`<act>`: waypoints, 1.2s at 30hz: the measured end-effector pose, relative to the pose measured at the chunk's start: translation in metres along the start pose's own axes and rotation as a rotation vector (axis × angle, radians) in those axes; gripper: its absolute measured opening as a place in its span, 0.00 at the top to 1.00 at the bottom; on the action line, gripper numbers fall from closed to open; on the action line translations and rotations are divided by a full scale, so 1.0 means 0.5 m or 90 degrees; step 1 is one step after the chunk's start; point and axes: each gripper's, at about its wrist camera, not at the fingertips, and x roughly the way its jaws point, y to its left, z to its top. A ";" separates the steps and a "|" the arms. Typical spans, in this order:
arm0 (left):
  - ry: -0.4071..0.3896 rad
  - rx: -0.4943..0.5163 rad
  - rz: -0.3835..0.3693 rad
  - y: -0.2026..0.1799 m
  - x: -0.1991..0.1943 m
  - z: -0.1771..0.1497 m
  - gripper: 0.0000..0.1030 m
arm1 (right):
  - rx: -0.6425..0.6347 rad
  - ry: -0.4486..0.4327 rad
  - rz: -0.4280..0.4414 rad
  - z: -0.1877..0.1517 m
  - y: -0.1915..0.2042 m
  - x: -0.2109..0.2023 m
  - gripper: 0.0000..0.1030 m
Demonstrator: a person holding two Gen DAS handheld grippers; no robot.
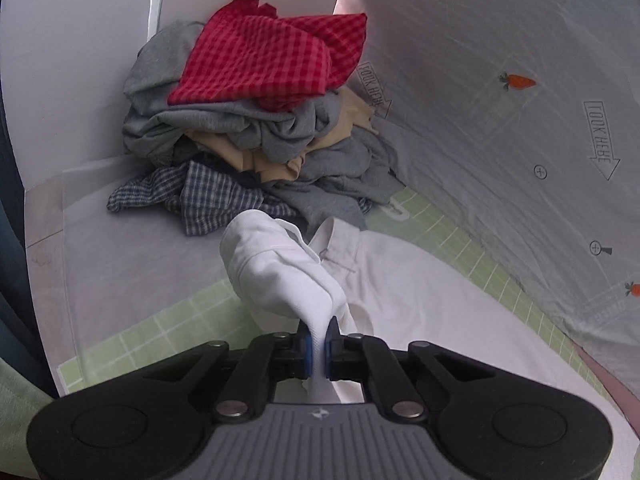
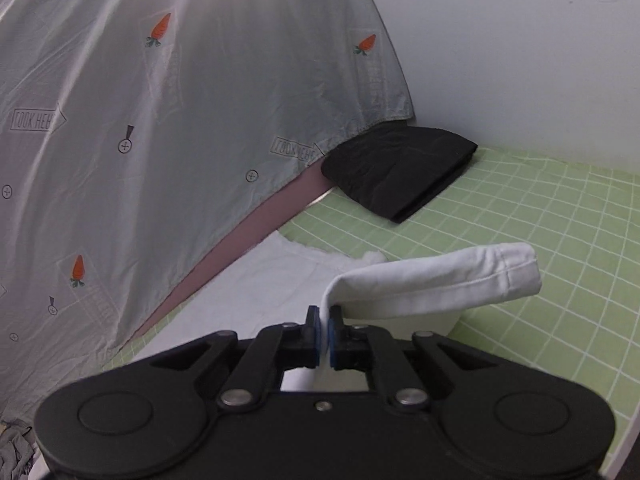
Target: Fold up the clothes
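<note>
While the white garment [image 1: 400, 280] lies spread across the green grid mat [image 1: 180, 320], several other items occupy the work surface around it. Beyond the garment in the left wrist view stands a heap of unfolded clothes [image 1: 256, 128]: a red checked piece [image 1: 264, 60] on top, grey [image 1: 160, 80] and beige [image 1: 320, 148] fabric beneath, and a blue checked piece [image 1: 208, 200] at the base, which reaches to just beside the lifted white fabric. A pale printed sheet [image 1: 520, 140] with carrot motifs and lettering hangs along one side of the mat and borders the garment's far edge. In the right wrist view, a folded black garment [image 2: 400, 168] rests on the mat against the hem of the same sheet, well apart from the white garment. A white wall [image 2: 520, 60] closes the background. Nothing lies between either gripper and its hold point. Left gripper [image 1: 319, 344]: pointed downward at a slant, jaws closed, blue pads [image 1: 306, 344] pinching a bunched fold of the white garment, which rises from the mat to the fingers. Right gripper [image 2: 325, 332]: tilted less steeply, jaws likewise closed on the white fabric, with a hemmed sleeve-like section [image 2: 460, 276] draped over to the right of the fingers and hanging clear of the mat. Both held portions are raised above the surface; the remainder of the garment stays flat on the mat.
</note>
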 end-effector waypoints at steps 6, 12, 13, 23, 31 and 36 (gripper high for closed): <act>0.024 -0.037 0.042 -0.041 0.091 0.011 0.95 | -0.027 -0.040 0.036 0.071 0.075 0.075 0.96; 0.050 0.008 0.054 -0.107 0.167 0.036 0.95 | -0.033 0.016 -0.014 0.054 0.110 0.202 0.96; 0.049 0.016 0.050 -0.125 0.181 0.052 0.95 | -0.035 0.024 -0.019 0.055 0.124 0.226 0.96; 0.064 -0.042 0.040 -0.285 0.426 0.158 0.64 | -0.147 0.025 -0.005 0.128 0.341 0.584 0.86; 0.087 -0.034 0.057 -0.219 0.335 0.043 0.27 | -0.229 0.081 -0.101 0.019 0.297 0.570 0.41; 0.137 -0.057 0.088 -0.170 0.310 -0.025 0.23 | -0.184 0.134 -0.206 -0.046 0.173 0.508 0.38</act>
